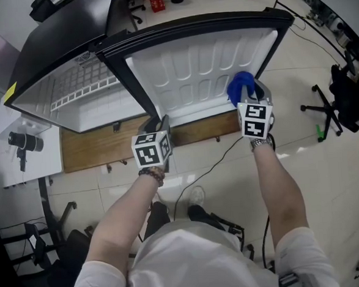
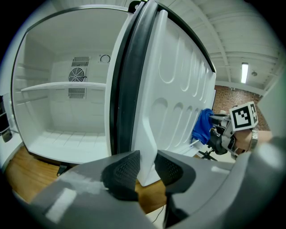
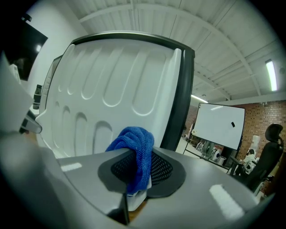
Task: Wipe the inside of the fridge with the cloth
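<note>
The fridge door (image 1: 204, 64) stands open, its white moulded inner liner facing me. My left gripper (image 1: 161, 121) is shut on the door's lower edge (image 2: 147, 147), with the liner wedged between both pads. A blue cloth (image 1: 240, 86) is bunched in my right gripper (image 1: 251, 97), which is shut on it and holds it against the liner near the door's right side. In the right gripper view the cloth (image 3: 134, 147) bulges out above the right gripper (image 3: 136, 167). The left gripper view shows the white fridge interior (image 2: 67, 120) with one shelf (image 2: 62, 86) and a fan grille.
The fridge rests on a wooden platform (image 1: 94, 146). A white table with a camera (image 1: 23, 143) stands at the left. An office chair (image 1: 330, 108) is on the floor at the right, and a cable (image 1: 217, 158) runs near my feet. A whiteboard (image 3: 221, 123) stands beyond the door.
</note>
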Demonstrator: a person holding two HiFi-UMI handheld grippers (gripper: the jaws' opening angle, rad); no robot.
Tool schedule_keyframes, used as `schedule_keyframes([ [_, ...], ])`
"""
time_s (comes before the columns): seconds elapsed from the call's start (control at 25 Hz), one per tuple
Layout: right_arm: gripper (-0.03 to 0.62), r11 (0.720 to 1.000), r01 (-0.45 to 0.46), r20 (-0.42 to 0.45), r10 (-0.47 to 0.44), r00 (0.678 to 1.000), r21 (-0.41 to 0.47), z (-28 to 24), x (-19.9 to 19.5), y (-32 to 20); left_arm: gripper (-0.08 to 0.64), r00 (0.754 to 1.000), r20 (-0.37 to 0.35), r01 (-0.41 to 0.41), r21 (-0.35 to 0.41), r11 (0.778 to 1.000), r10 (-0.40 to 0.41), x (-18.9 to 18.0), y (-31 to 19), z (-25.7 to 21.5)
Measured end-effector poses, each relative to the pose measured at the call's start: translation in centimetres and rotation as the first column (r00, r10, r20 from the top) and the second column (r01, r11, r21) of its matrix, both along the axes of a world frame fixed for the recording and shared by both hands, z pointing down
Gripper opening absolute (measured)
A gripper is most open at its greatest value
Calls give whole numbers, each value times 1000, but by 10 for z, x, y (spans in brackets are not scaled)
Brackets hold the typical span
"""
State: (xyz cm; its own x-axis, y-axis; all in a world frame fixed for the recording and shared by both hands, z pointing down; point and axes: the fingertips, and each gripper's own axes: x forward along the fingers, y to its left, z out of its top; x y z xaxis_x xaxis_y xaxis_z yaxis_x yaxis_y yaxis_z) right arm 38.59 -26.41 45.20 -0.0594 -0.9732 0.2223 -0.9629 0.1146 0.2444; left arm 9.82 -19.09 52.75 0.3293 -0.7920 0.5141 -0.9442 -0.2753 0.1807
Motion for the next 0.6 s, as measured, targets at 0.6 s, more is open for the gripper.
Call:
schedule_keyframes([
  [0.6,49,982,162,92,-171,981,96,-37,-66,51,112,1000,-9,-6,-17,1000,6,0,0,0],
])
